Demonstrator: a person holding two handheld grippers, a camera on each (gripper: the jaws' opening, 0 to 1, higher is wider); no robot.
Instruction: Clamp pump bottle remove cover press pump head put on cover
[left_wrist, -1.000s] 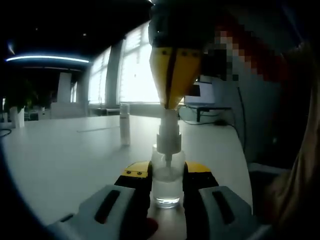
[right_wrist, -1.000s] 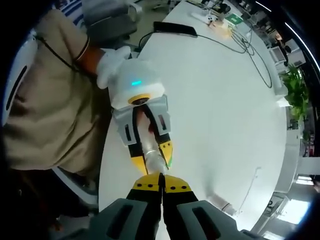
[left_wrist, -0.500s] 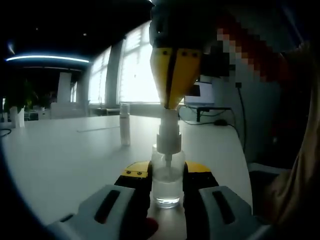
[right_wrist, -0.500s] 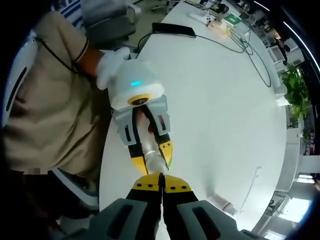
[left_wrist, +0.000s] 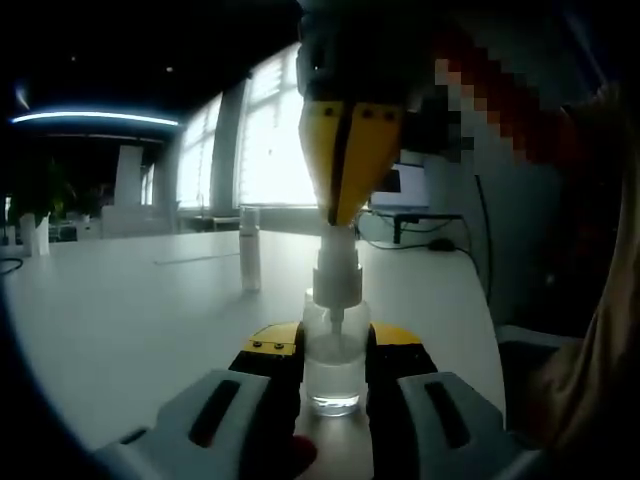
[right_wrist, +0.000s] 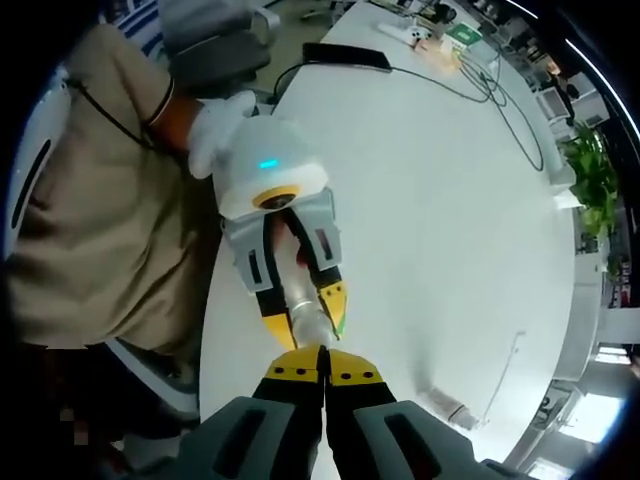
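A clear pump bottle (left_wrist: 332, 375) stands on the white table (left_wrist: 130, 310), and my left gripper (left_wrist: 335, 345) is shut on its body. From above, my right gripper (left_wrist: 339, 218) comes down with its yellow jaws shut, tips resting on the white pump head (left_wrist: 338, 262). The cover (left_wrist: 249, 252), a pale tube, stands upright on the table further back to the left. In the right gripper view my right gripper (right_wrist: 322, 362) points down at the left gripper (right_wrist: 300, 312) and the bottle (right_wrist: 306, 318). The cover (right_wrist: 455, 412) sits off to the lower right.
A person's sleeve (right_wrist: 90, 200) and white-gloved hand (right_wrist: 218, 125) hold the left gripper at the table's near edge. Cables (right_wrist: 470, 85), a dark flat device (right_wrist: 348, 57) and small items lie at the table's far end. A potted plant (right_wrist: 592, 180) stands beyond.
My right gripper has sunk slightly onto the pump head. The bottle and left gripper have not moved.
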